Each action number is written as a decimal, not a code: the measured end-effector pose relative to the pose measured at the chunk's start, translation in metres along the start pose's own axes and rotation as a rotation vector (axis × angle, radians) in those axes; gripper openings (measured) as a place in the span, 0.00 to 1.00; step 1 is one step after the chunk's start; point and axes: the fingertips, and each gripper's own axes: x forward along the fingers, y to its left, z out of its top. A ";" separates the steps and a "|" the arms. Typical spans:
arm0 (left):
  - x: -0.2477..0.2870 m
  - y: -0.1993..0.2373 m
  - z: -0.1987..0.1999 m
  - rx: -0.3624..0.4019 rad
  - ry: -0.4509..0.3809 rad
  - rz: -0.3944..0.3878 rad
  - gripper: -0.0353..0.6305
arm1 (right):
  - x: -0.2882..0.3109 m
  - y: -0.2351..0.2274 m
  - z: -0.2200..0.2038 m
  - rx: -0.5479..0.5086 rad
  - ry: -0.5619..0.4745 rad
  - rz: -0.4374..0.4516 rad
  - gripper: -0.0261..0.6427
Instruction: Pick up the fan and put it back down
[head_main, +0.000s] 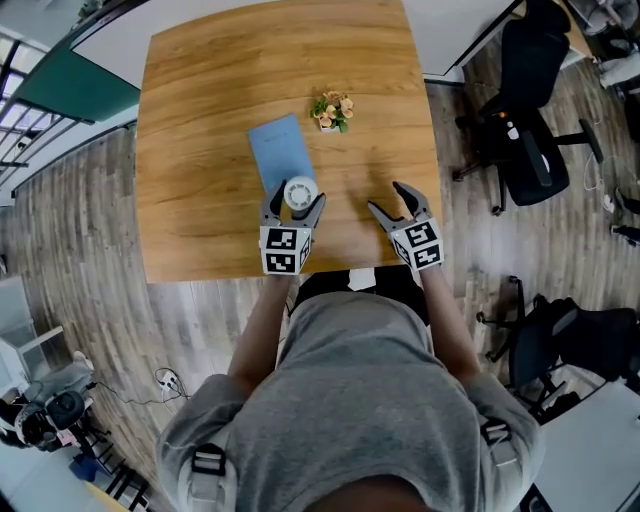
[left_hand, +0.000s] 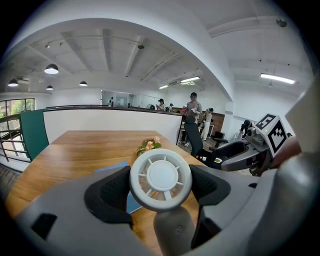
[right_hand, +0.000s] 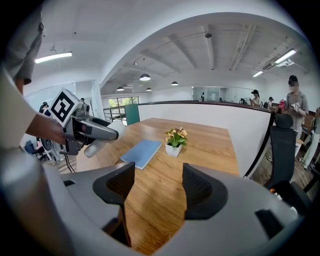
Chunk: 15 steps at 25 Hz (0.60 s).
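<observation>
My left gripper (left_hand: 160, 187) has its jaws closed on the round grille head of the small white handheld fan (left_hand: 160, 179). One dark pad presses each side of the rim. The grip sits on the head and not the handle, so the handle hangs below the jaws and the fan cannot swing sideways.

In the right gripper view the pale handle dangles under the left gripper near the front left of the wooden surface (head_main: 200, 120). I judge the fan is lifted clear of the wood, though I cannot see the gap itself.

My right gripper (head_main: 398, 205) waits beside it with its jaws wide apart and nothing but bare wood between them. It is near but not touching, kept out of the way because one gripper is enough for this.

A flat light-blue notebook (head_main: 283, 150) lies just beyond the fan. A little pot of orange flowers (head_main: 333, 110) stands farther back.

I reckon the pick-up is done and the set-down remains. For that I'd lower the fan onto open wood short of the notebook.
</observation>
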 end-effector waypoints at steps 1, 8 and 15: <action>0.002 0.000 -0.002 -0.001 0.006 -0.002 0.61 | 0.002 0.000 0.000 -0.001 0.003 0.003 0.50; 0.017 -0.007 -0.022 -0.009 0.048 -0.023 0.61 | 0.010 0.002 -0.010 -0.004 0.033 0.027 0.50; 0.028 -0.014 -0.044 -0.008 0.097 -0.039 0.61 | 0.011 0.001 -0.021 0.000 0.055 0.034 0.50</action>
